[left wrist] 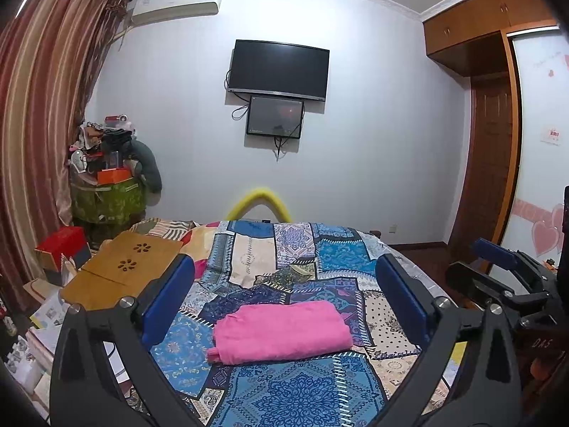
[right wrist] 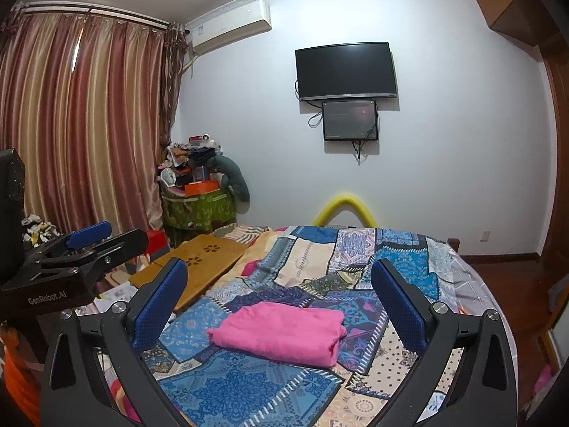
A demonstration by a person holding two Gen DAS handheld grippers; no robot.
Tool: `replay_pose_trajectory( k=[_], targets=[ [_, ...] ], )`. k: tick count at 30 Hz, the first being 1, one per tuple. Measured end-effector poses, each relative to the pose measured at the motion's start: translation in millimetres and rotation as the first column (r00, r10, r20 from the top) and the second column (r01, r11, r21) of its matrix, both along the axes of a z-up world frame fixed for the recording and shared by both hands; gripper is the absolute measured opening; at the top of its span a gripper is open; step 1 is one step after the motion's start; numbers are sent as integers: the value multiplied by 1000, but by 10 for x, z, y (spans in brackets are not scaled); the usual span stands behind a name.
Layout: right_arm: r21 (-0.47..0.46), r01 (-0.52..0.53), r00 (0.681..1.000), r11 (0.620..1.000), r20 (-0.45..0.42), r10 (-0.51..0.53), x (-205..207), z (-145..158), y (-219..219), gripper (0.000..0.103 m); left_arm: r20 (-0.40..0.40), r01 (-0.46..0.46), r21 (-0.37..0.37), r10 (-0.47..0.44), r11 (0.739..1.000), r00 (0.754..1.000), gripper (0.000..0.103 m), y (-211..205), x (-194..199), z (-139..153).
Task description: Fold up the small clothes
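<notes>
Pink garment (left wrist: 281,332) sits folded mid-bed (left wrist: 302,391), long axis crosswise, straight ahead of both empty wide-open claws, left claw (left wrist: 284,306) and right claw (right wrist: 279,299) about equally near.

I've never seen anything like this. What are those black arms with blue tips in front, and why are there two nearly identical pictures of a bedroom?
They are two hand-held grippers, one per hand, each carrying a wide-angle camera looking along its fingers. One picture comes from the left gripper, the other from the right gripper. Both are open and hold nothing. On the patchwork bedspread lies a folded pink garment; a wooden lap tray sits to its left. Each camera also catches the other gripper at its edge.
</notes>
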State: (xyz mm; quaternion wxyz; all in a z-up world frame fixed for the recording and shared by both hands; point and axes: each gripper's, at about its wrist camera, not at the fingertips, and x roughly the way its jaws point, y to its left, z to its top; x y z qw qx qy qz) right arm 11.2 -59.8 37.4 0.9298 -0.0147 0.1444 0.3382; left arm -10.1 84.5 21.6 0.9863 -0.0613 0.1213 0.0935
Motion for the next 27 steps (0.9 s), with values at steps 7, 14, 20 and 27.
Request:
replay_pose_trajectory(
  k=[7,14,20,27],
  targets=[
    [-2,3,1000,1000,-4,-3,6,-10,-7,102,-9,4,1,-4,1000,1000,102,3,26,-26],
    [-2,6,1000,1000,-8,-6,-7,-19,-12,102,-15,1,7,-1,1000,1000,102,23,31,-35],
    [2,11,1000,1000,-15,-11,-4,-24,-30,102,-17,10,8,-10,1000,1000,102,27,33,-42],
    [5,17,1000,1000,-18,-17,1,-22,-44,102,-30,34,11,-33,999,999,103,-12,77,-41]
  ],
)
